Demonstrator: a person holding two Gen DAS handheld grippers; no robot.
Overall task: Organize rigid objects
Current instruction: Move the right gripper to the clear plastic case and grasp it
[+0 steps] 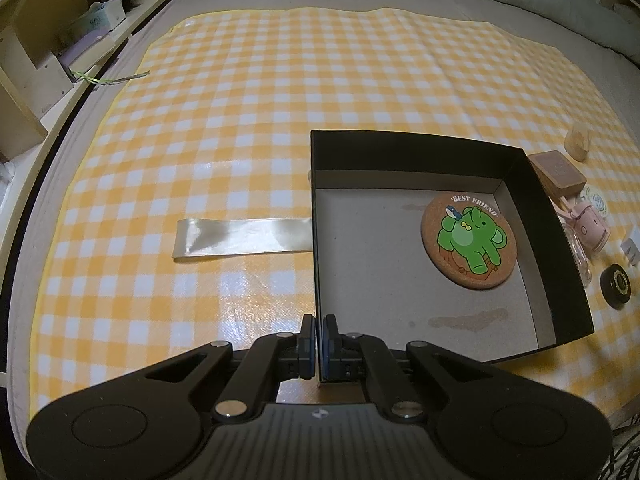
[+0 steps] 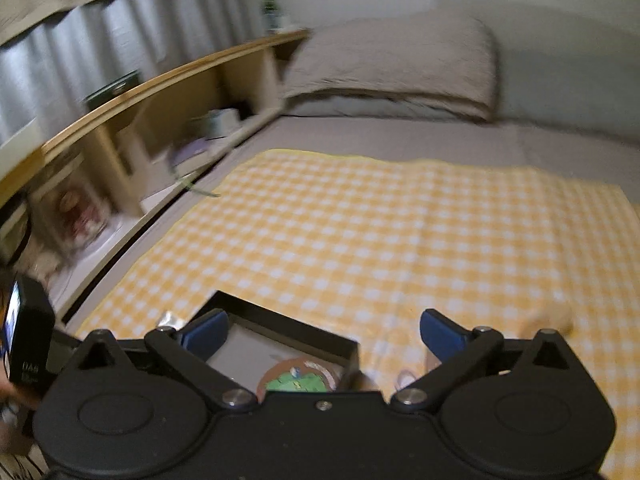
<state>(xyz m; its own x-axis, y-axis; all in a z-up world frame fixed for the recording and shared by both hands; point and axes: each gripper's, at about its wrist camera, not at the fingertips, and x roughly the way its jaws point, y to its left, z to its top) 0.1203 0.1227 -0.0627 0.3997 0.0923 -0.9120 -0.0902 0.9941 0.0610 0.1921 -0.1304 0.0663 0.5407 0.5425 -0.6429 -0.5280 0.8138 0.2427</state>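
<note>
A shallow black box (image 1: 400,152) with a grey floor sits on the yellow checked cloth (image 1: 240,120). Inside it, near the right wall, lies a round cork coaster (image 1: 468,240) printed with a green elephant. My left gripper (image 1: 319,332) is shut on the box's left wall close to its near corner, and the thin wall runs between the two pads. In the right wrist view, my right gripper (image 2: 322,330) hangs open above the box (image 2: 288,324) and the coaster (image 2: 298,378), with nothing between its blue pads.
A pale satin ribbon (image 1: 240,236) lies flat left of the box. Right of the box sit a brown case (image 1: 558,172), a pink item (image 1: 592,228), a clear bottle (image 1: 578,248) and a black round lid (image 1: 616,284). Wooden shelves (image 1: 48,60) line the left; pillows (image 2: 392,64) lie behind.
</note>
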